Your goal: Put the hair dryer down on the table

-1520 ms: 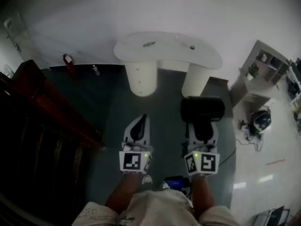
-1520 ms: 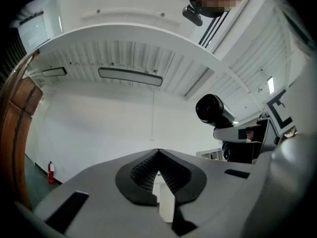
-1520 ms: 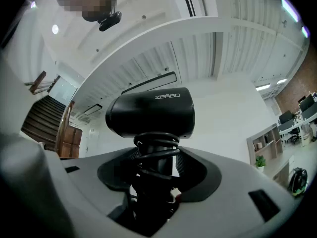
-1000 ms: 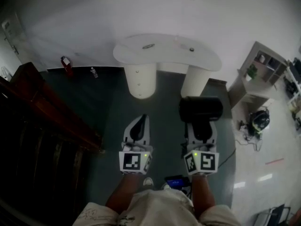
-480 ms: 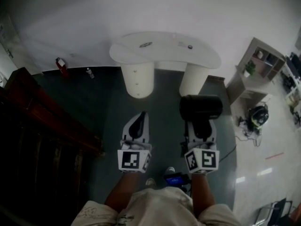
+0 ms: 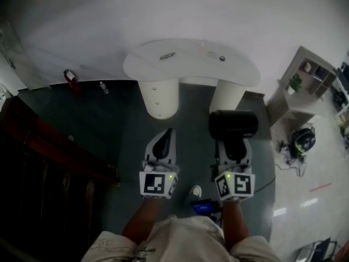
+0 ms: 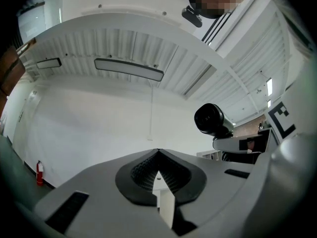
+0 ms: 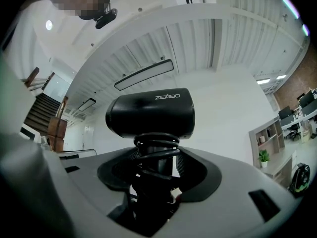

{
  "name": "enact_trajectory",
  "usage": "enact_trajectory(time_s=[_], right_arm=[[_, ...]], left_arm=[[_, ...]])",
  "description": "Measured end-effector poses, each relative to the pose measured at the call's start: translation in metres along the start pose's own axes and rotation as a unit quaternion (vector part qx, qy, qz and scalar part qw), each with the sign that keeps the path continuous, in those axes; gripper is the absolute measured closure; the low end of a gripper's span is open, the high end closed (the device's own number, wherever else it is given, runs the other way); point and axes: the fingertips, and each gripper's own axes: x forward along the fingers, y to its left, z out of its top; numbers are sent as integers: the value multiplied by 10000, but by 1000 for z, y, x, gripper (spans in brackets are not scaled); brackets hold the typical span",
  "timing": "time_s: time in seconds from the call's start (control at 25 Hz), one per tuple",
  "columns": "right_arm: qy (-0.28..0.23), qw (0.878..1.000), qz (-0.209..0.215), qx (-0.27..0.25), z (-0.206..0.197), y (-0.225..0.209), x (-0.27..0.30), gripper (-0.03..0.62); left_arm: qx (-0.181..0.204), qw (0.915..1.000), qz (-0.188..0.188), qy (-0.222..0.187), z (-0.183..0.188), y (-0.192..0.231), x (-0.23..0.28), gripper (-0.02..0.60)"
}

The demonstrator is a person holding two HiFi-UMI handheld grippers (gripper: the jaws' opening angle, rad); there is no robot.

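The black hair dryer [image 6: 233,125] stands upright with its handle, the cord wound round it, clamped in my right gripper [image 6: 233,146]. In the right gripper view the dryer's barrel [image 8: 151,112] sits just above the jaws of the right gripper [image 8: 153,172], which press on the handle. My left gripper [image 6: 163,143] hangs beside it at the same height, jaws together with nothing in them. The left gripper [image 7: 158,157] shows its pads meeting at the tips, and the hair dryer [image 7: 210,119] appears off to its right. The white oval table [image 6: 240,72] stands ahead on two round pedestals, beyond both grippers.
Two small objects [image 6: 167,55] [image 6: 222,58] lie on the tabletop. A dark wooden stair rail [image 6: 54,146] runs along the left. A red fire extinguisher [image 6: 69,76] and a bottle [image 6: 103,86] stand by the wall. A shelf unit [image 6: 305,75] and a black bag [image 6: 302,138] are at the right.
The table and floor have shifted a little in the head view and a shoe has stepped forward. Both grippers keep their places, and the dryer stays in the right one.
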Motion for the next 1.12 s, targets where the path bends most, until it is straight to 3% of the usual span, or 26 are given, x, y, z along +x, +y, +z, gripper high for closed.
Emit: enact_trajectory(time_s=[0.64, 1.12], right_arm=[[15, 9993, 381, -34, -11, -116, 109, 359], [248, 9986, 458, 1, -40, -142, 180, 361]], left_arm=[[170, 9997, 26, 167, -31, -46, 161, 583], [105, 9997, -1, 216, -56, -28, 236, 583]])
